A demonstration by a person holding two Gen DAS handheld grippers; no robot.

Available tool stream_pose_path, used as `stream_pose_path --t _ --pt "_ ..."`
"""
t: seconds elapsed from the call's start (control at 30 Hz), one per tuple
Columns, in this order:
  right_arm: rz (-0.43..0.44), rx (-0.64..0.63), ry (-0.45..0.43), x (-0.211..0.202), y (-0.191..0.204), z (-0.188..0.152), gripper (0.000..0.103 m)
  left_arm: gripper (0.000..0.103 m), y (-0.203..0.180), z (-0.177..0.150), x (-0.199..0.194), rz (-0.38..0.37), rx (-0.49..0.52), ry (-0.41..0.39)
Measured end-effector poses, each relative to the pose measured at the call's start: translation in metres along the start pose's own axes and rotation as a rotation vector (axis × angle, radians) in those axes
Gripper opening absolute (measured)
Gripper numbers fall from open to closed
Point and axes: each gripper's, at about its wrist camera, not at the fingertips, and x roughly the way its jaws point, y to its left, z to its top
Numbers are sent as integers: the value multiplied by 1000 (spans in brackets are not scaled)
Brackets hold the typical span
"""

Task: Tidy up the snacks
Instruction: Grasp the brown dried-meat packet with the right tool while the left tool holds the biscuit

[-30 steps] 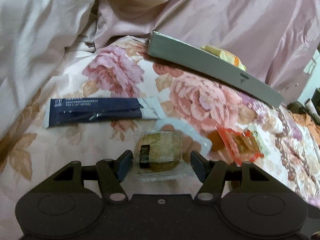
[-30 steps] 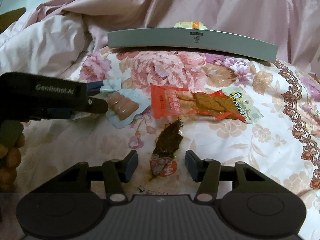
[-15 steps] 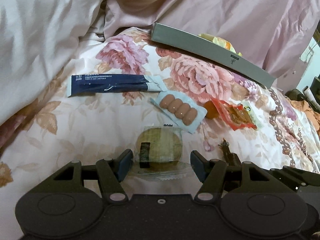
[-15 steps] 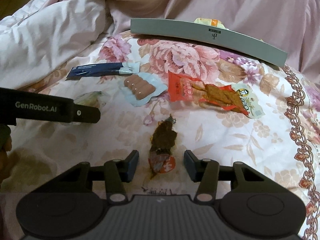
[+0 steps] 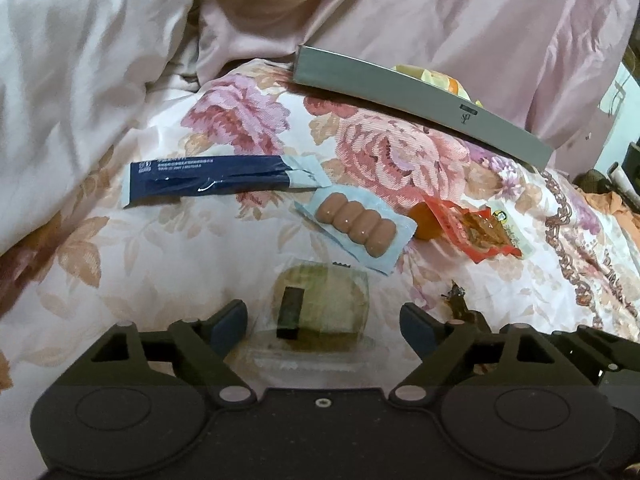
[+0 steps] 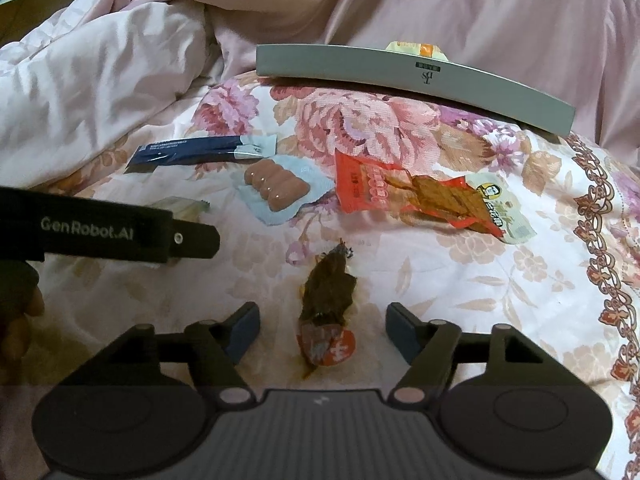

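Observation:
On a floral quilt, a round pastry [image 5: 320,308] in clear wrap lies between the fingers of my left gripper [image 5: 322,322], which stands open around it. My right gripper [image 6: 322,328] is open too, with a brown dried snack [image 6: 328,296] in a clear pack between its fingers. Farther out lie a sausage pack [image 5: 356,226], a navy sachet [image 5: 208,180] and a red snack pack [image 6: 420,196]. A grey box [image 6: 400,76] at the back holds a yellow-orange snack [image 6: 416,48].
Bunched pink bedding [image 5: 100,60] rises on the left and behind the box. The left gripper's body [image 6: 120,236] crosses the right wrist view at the left, with a hand [image 6: 16,320] below it. Open quilt [image 6: 500,300] lies to the right.
Both grippers have drawn back toward me, each with its snack staying between the fingers. In the last half second both pairs of fingers have spread wider.

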Motion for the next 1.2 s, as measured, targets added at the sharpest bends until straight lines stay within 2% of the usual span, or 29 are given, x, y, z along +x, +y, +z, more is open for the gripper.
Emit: stream_pose_path --t 0.07,0.2,0.47,0.67,0.93,1.2 --pt "1 11 -2 3 -1 0 81 86 -1 1 3 5 13 -6" --pt "4 26 -9 6 -1 1 79 85 -2 1 5 10 32 -11" --pt "17 1 -20 1 5 -1 52 61 -2 0 2 34 46 -18" --pt "-6 -42 -32 -2 11 -1 52 54 -7 -2 -1 36 76 -34" --pt "-105 -231 -84 -8 30 -5 51 52 -18 -5 -7 7 131 -59" --pt "-110 -234 -116 -14 30 -4 51 52 -18 -6 -11 6 118 -84"
